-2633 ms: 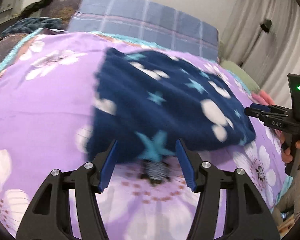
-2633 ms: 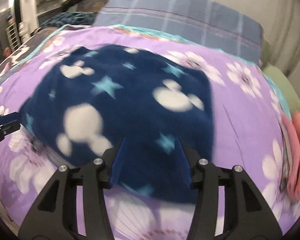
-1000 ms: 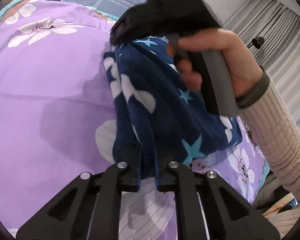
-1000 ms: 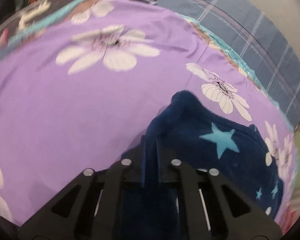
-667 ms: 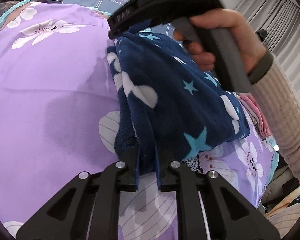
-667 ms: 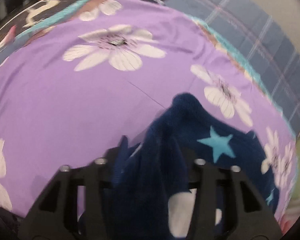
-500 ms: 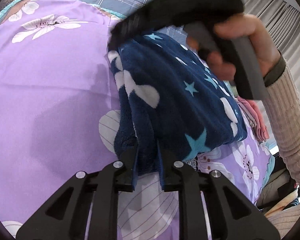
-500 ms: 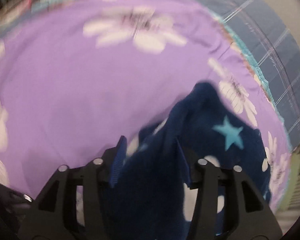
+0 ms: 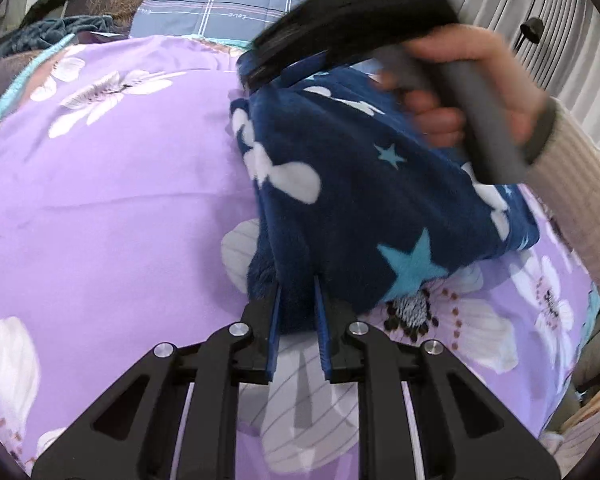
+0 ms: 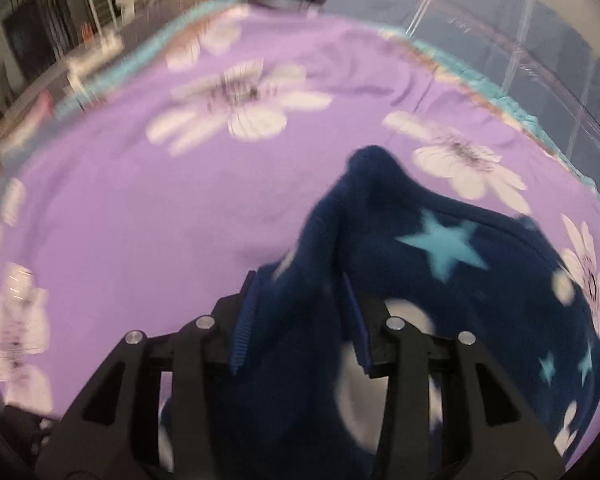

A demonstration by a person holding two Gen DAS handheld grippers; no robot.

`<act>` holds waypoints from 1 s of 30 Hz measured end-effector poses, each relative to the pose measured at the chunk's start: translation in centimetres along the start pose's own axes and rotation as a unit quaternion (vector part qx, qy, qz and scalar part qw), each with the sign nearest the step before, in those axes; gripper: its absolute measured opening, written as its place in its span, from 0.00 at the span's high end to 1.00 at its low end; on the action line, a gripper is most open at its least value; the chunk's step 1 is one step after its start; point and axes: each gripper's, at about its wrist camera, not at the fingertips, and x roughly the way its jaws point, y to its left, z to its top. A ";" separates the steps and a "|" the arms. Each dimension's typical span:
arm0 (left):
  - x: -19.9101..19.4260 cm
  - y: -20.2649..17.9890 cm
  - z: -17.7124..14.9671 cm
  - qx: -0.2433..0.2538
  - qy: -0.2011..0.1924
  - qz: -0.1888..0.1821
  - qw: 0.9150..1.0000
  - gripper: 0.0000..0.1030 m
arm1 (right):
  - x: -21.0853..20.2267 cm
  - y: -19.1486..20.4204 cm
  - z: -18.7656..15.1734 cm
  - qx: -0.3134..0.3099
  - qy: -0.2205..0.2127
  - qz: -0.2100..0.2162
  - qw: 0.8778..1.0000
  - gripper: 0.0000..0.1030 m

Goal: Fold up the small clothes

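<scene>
A navy fleece garment (image 9: pixel 352 184) with white shapes and teal stars lies folded over on the purple flowered bedspread (image 9: pixel 112 200). My left gripper (image 9: pixel 298 312) has its jaws narrowly apart around the garment's near folded edge. My right gripper (image 10: pixel 300 312) has its jaws apart with the garment's (image 10: pixel 440 280) fold lying between them. In the left wrist view the right gripper (image 9: pixel 256 68) shows blurred above the garment's far corner, held by a hand (image 9: pixel 460 92).
A blue plaid pillow (image 9: pixel 220 4) and dark bedding (image 9: pixel 48 32) lie at the head of the bed. A curtain (image 9: pixel 548 28) hangs at the right. The right wrist view is blurred; shelves (image 10: pixel 80 12) show beyond the bed's left edge.
Both grippers closed on the garment's near edge and carried it over toward the far side. The right gripper's jaws have since opened, and the left jaws have parted slightly.
</scene>
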 end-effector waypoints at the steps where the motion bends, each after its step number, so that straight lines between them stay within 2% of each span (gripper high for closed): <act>1: -0.2 0.2 0.1 0.000 0.001 0.012 1.000 0.76 | -1.9 -0.4 -0.9 0.002 -0.021 0.004 1.000 0.60; 2: -0.6 0.3 0.0 0.001 -0.003 0.041 0.999 0.63 | -3.3 -0.6 -1.7 0.003 -0.033 0.007 0.999 0.60; 6: -2.0 0.1 0.3 0.018 -0.026 0.102 0.994 0.62 | -5.9 -0.9 -5.9 0.000 -0.044 0.027 0.999 0.60; 8: -2.8 -0.2 0.9 0.020 -0.046 0.095 0.994 0.62 | -5.5 -0.4 -7.8 -0.004 -0.032 0.040 0.999 0.60; 10: -3.3 -1.1 1.4 0.023 -0.062 0.080 0.995 0.62 | -3.4 -0.1 -9.1 0.005 -0.001 0.030 1.000 0.58; 12: -2.4 -2.2 1.6 0.044 -0.048 0.072 0.995 0.62 | -1.9 -0.9 -9.9 0.043 0.005 0.045 0.998 0.55; 15: 1.3 -2.3 0.7 0.063 0.007 0.113 0.992 0.59 | -1.4 -3.1 -9.9 0.113 0.004 0.106 0.988 0.53; 17: 1.8 -1.6 0.2 0.048 0.004 0.106 0.993 0.58 | -2.0 -4.1 -9.9 0.140 0.006 0.132 0.981 0.55; 18: 1.4 -1.4 0.3 0.039 0.006 0.101 0.994 0.58 | -2.6 -4.4 -9.8 0.143 0.003 0.130 0.981 0.59; 21: -0.4 -1.0 0.9 0.015 -0.004 0.084 0.996 0.60 | -4.4 -4.9 -9.1 0.130 -0.019 0.103 0.986 0.60; 24: -2.2 -0.7 2.0 -0.014 -0.036 0.059 0.998 0.66 | -5.6 -6.3 -7.3 0.114 -0.047 0.032 0.992 0.60; 26: -2.7 -0.8 3.2 -0.031 -0.058 0.027 0.997 0.71 | -5.4 -7.7 -5.4 0.121 -0.052 0.005 0.991 0.60; 28: -2.4 -1.7 4.1 -0.026 -0.068 0.002 0.997 0.73 | -4.5 -8.9 -3.8 0.126 -0.048 -0.014 0.991 0.60; 30: -0.9 -3.4 4.4 -0.004 -0.058 -0.003 0.998 0.73 | -3.2 -9.6 -2.7 0.132 -0.040 -0.023 0.990 0.60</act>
